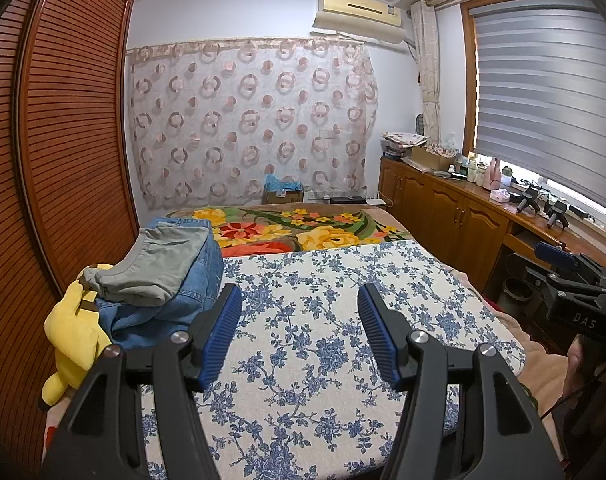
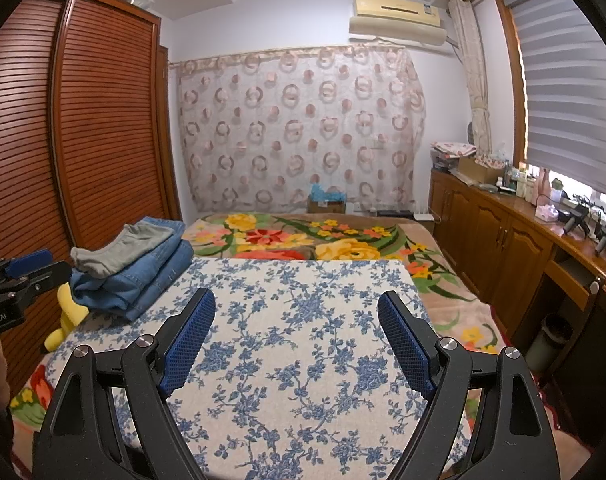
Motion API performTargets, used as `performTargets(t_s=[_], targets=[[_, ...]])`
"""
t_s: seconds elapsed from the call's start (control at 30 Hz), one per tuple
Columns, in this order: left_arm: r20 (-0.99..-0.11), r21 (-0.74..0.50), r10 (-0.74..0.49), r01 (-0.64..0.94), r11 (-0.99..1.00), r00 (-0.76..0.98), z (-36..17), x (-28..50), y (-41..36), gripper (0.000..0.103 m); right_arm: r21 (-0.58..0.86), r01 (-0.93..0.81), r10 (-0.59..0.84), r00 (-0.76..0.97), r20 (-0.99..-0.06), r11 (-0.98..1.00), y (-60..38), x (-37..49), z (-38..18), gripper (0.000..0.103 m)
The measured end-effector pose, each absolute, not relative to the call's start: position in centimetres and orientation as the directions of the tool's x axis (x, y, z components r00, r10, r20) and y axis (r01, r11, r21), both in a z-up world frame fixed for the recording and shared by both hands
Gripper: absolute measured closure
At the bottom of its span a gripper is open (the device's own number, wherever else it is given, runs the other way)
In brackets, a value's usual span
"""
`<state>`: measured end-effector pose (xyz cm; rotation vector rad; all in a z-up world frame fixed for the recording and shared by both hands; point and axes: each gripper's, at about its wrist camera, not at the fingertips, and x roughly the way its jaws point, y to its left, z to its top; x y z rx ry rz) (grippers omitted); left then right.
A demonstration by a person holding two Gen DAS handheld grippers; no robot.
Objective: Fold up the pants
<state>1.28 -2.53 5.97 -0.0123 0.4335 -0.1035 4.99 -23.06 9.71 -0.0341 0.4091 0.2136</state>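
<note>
Folded denim pants (image 1: 175, 280) under grey pair (image 1: 163, 256), floral cloth (image 1: 323, 320), left hand-held gripper (image 1: 299, 296) and right hand-held gripper (image 2: 297, 302) spread wide

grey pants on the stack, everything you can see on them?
The grey pants lie folded on top of the blue jeans, at the left edge of the floral board. Soft, matte fabric, slightly rumpled, with rounded fold edges toward the camera. A yellow plush toy sits beside the stack. Neither gripper touches them.

Floral board (image 1: 323, 320) bare — folded pants (image 1: 163, 276) crowd left.
</note>
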Motion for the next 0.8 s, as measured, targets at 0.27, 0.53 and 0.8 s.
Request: performTargets(t_s=[0.27, 0.53, 0.8], targets=[[-0.416, -0.034, -0.103, 0.097, 0.995, 0.904, 5.93, 1.29, -2.41, 0.043, 0.010, -0.213, 0.199, 0.895, -0.398, 0.977, -23.11, 5.01, 9.70, 0.018], [-0.413, -0.033, -0.101, 0.095, 0.995, 0.905, 5.74, 1.24, -2.18, 0.043, 0.011, -0.212, 0.199, 0.896, -0.396, 0.977, -23.09, 4.97, 9.66, 0.017], [-0.414, -0.033, -0.100, 0.095, 0.995, 0.905, 5.76, 1.20, -2.18, 0.043, 0.011, -0.214, 0.201, 0.895, -0.398, 0.977, -23.12, 4.99, 9.63, 0.017]])
